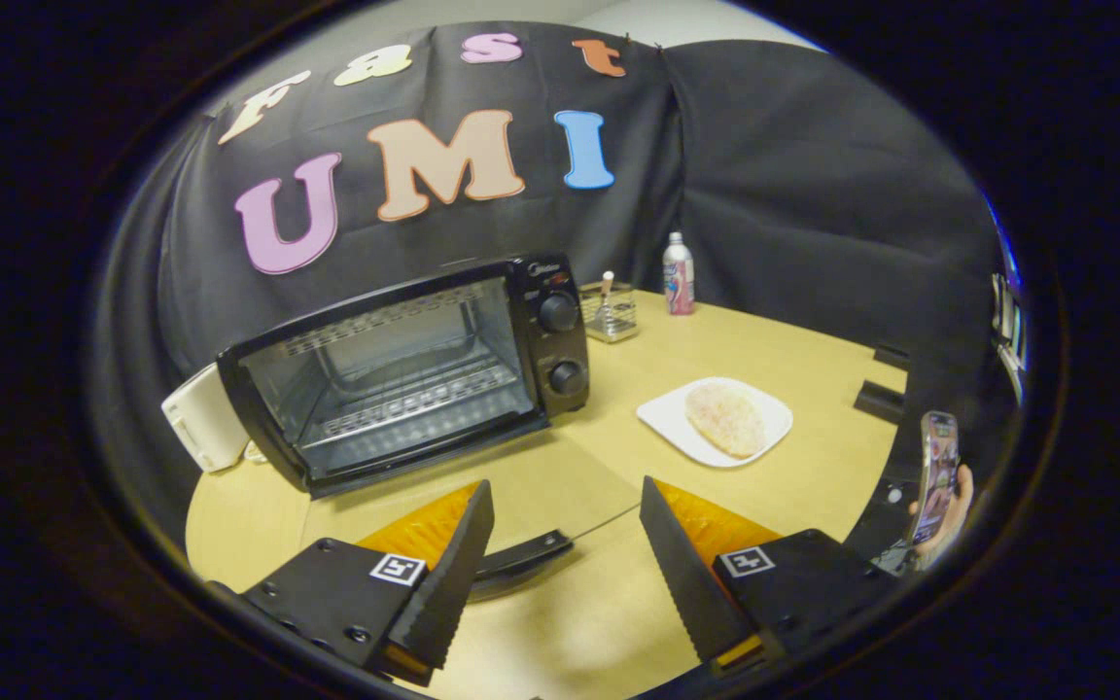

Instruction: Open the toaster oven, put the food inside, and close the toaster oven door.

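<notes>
Gripper (567, 506): fingers spread wide, nothing between them, hovering over the bare wooden table (813, 350).
Toaster oven (404, 374): at eleven o'clock beyond the fingers, glass door shut, two knobs (560, 345) on its right side.
Food (725, 419): pale flat bread on a white plate (665, 420), at one o'clock, well apart from the oven.
Bottle (679, 274): upright beyond the plate.
Phone (937, 474): in a person's hand, at three o'clock.

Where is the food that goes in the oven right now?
The food lies on a white plate on the table, beside the closed toaster oven, beyond the open gripper.
</notes>
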A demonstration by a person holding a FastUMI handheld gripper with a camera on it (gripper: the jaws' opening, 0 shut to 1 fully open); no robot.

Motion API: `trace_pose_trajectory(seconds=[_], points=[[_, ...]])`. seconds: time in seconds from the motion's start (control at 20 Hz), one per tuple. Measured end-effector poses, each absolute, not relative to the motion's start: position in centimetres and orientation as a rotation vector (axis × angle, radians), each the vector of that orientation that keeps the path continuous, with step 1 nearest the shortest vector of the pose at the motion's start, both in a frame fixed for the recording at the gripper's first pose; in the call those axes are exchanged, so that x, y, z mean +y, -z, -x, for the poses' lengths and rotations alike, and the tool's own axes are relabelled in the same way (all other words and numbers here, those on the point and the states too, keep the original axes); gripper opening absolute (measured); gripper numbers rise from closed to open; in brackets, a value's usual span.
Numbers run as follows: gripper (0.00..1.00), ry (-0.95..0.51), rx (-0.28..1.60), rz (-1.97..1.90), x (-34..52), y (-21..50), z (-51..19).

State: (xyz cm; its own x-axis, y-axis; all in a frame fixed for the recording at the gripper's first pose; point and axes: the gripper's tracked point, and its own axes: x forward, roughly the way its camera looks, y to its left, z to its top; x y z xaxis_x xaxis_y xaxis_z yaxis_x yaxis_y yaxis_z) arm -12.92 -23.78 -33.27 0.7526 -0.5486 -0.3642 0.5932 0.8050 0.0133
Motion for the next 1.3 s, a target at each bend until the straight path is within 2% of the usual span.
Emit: trace_pose_trajectory(seconds=[0.5,1.0,1.3], points=[[0.94,0.769,0.382,-0.056,-36.4,33.5,12.5],[0.94,0.766,0.476,-0.037,-41.9,37.1,11.7],[0.93,0.742,0.525,-0.106,-42.4,39.2,11.5]])
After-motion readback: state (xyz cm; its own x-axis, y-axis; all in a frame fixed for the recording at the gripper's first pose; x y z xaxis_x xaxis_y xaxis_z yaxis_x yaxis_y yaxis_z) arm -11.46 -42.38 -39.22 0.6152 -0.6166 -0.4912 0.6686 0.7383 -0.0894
